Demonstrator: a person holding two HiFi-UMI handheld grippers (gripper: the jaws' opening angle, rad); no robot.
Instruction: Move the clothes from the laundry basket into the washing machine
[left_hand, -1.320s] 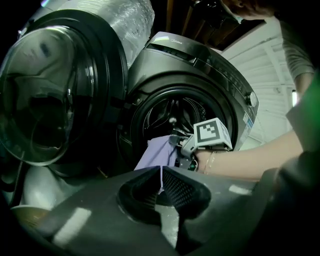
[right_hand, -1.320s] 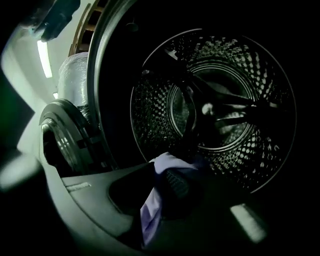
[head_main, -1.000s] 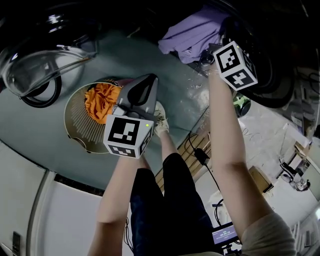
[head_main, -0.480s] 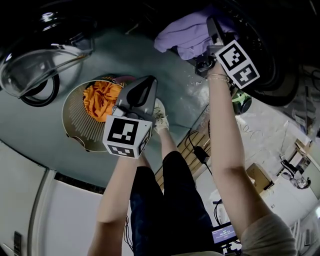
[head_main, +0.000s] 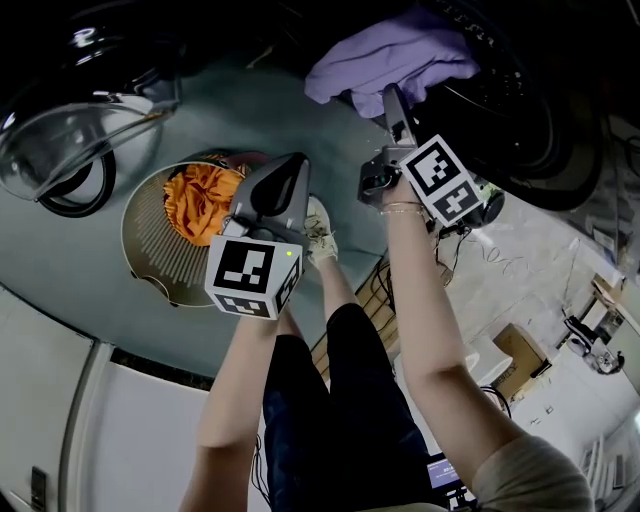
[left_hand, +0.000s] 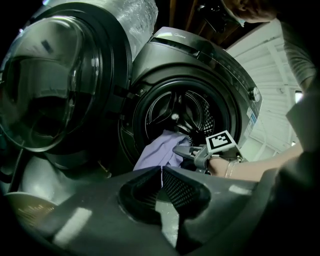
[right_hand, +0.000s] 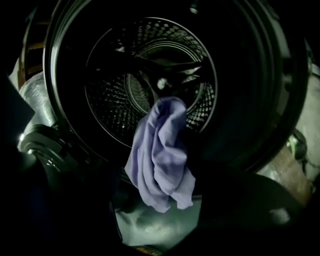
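A purple garment (head_main: 385, 60) (right_hand: 161, 155) hangs over the lip of the washing machine's drum (right_hand: 150, 75), half in and half out. My right gripper (head_main: 392, 108) (left_hand: 184, 150) is just in front of it. Its jaws have just been opening and now stand open, with nothing between the pads. My left gripper (head_main: 283, 178) (left_hand: 161, 176) is shut and empty, hovering over the round laundry basket (head_main: 150, 260). An orange garment (head_main: 200, 195) lies in the basket.
The washer's glass door (left_hand: 47, 85) (head_main: 60, 150) is swung open to the left. The person's legs and a shoe (head_main: 318, 235) stand between basket and machine. Cables, boxes and clutter (head_main: 560, 330) lie on the floor at the right.
The right gripper let go of the purple garment and drew back from the drum, down and left in the head view. The garment stays draped on the lip. The left gripper has kept still.
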